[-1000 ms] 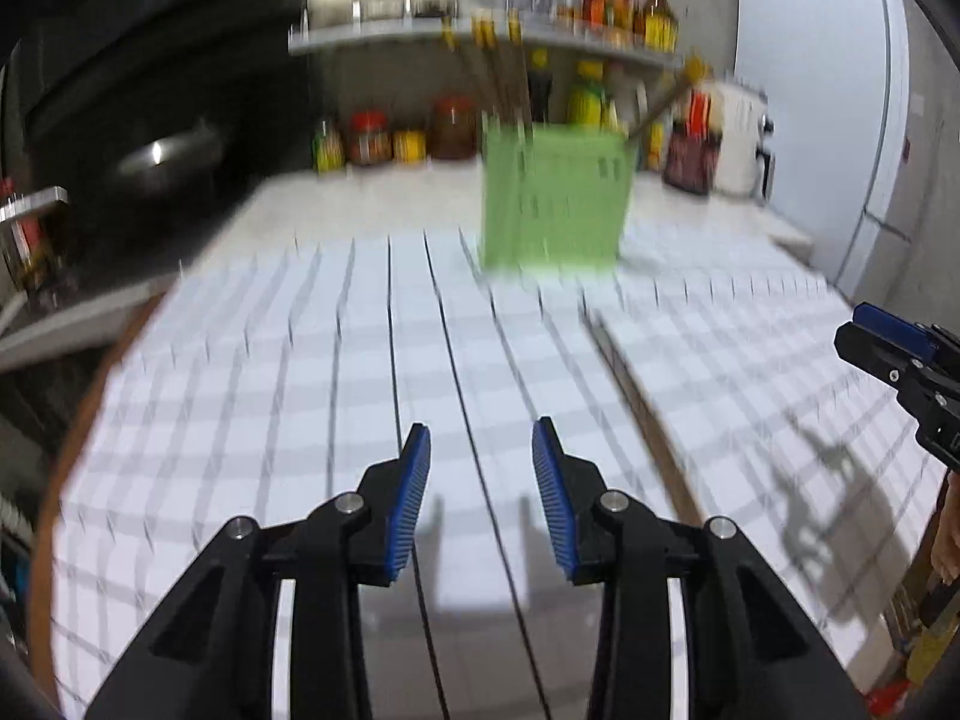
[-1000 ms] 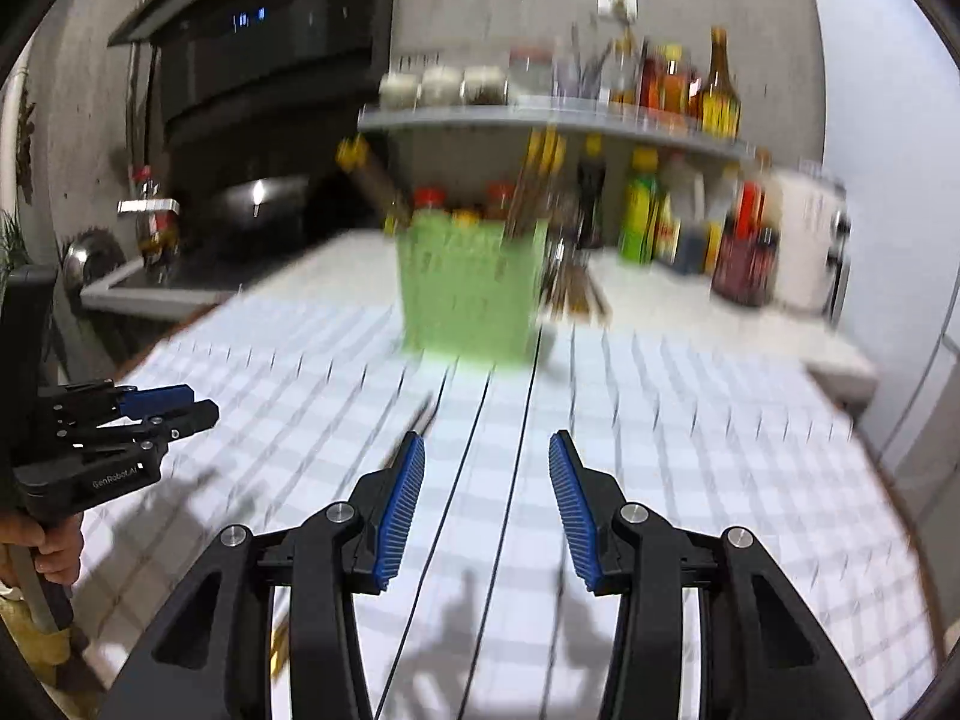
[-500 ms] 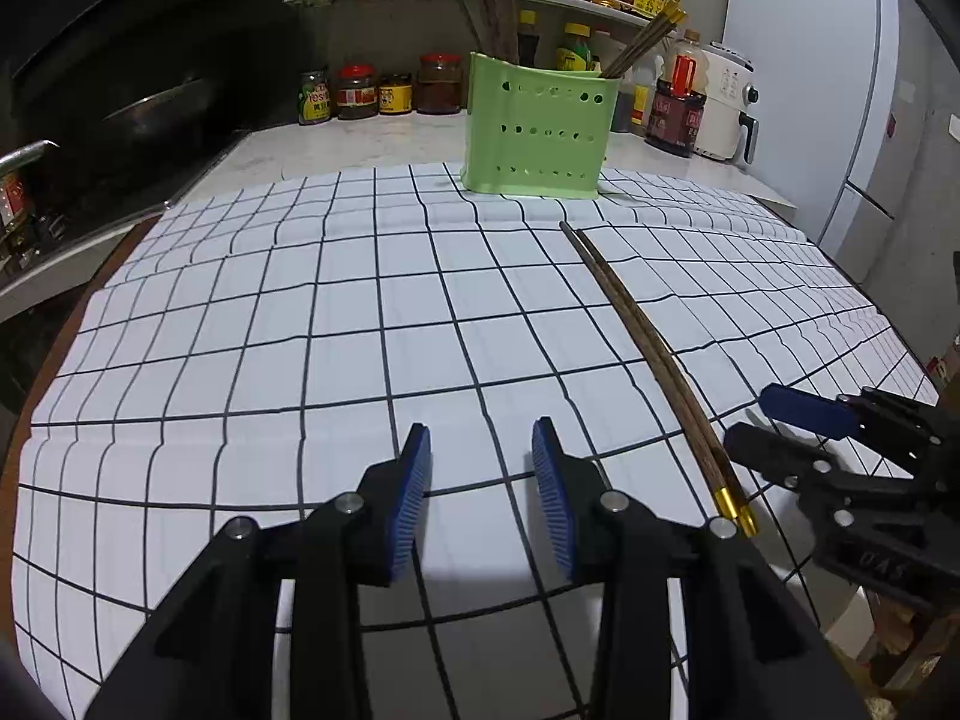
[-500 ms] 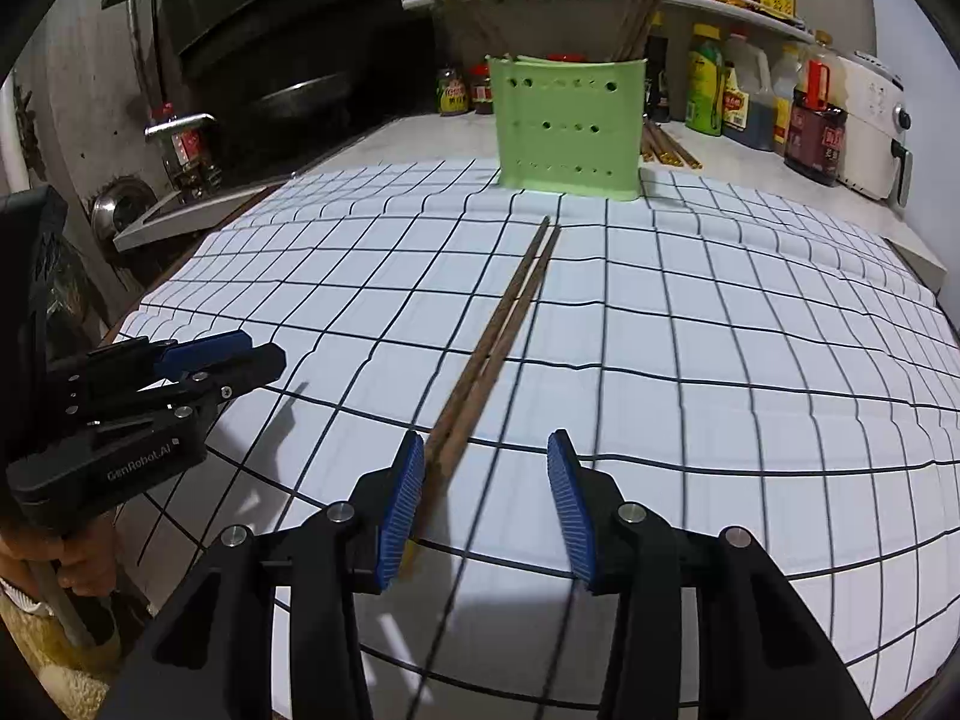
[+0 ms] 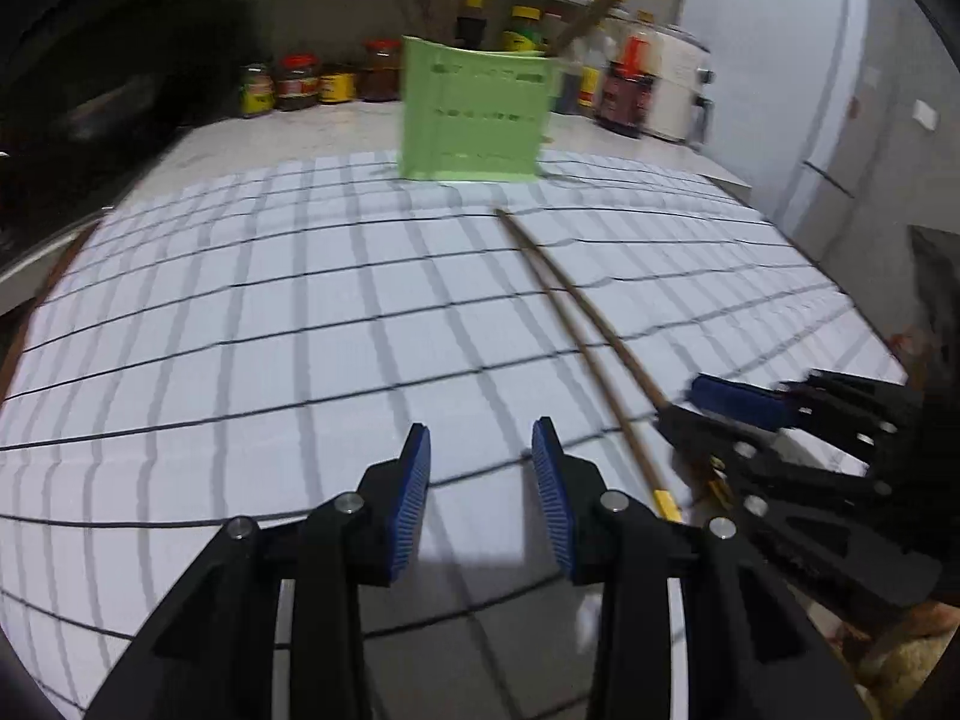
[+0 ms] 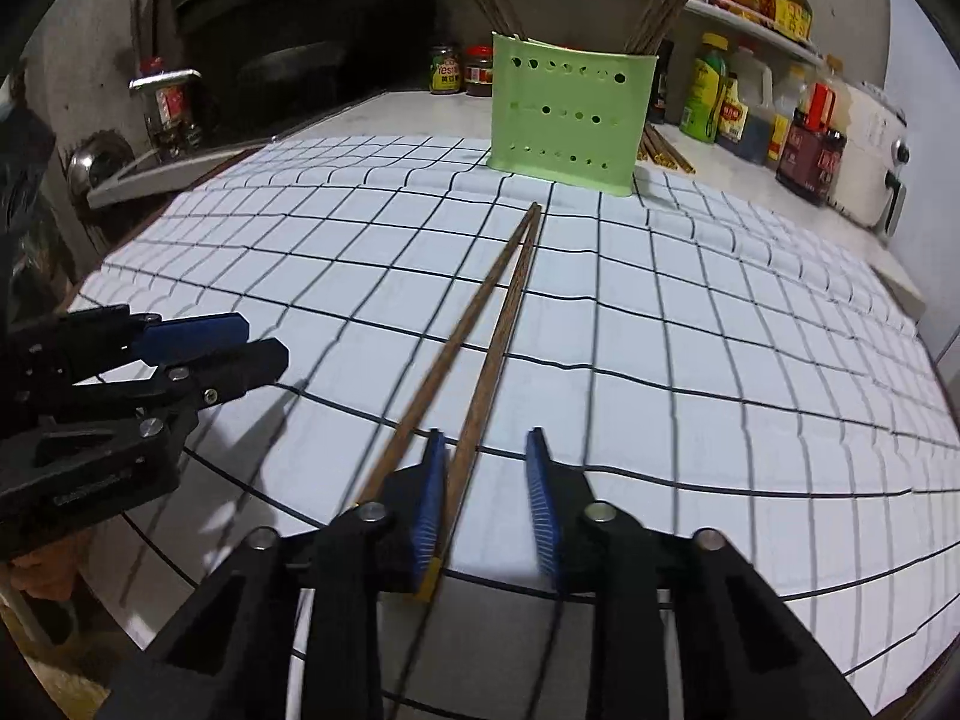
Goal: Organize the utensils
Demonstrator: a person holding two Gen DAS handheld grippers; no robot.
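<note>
A: In front of the green holder [image 5: 474, 117], left wrist view: our left gripper [image 5: 480, 504] hangs over the checked cloth [image 5: 240, 360], jaws part spread, nothing between them. The picture is smeared. The chopsticks [image 5: 576, 324] run from just short of the holder back toward us, on the right of our left gripper. The right gripper [image 5: 684, 405] shows at their near ends, but from this side we cannot tell whether its pads touch wood.

B: Right wrist view is sharper. Same landmark: the holder [image 6: 567, 114] stands at the far edge of the cloth [image 6: 720, 330], already stocked with chopsticks leaning out both ends. The loose pair [image 6: 498, 324] points at it, tips close together near the holder, butts fanned apart toward us. Our right gripper [image 6: 486, 501] is closing; one stick lies between the jaws against the left pad, the other passes outside that finger. A gap remains to the right pad, so no pinch yet. The left gripper [image 6: 264, 339] waits well to the left of the pair.

A: Step in hand, as we judge it: pickup of the loose pair.

B: Next move calls for finishing the squeeze on the one stick, or re-centring to catch both, then lifting the tips clear and dropping them into the holder.
</note>
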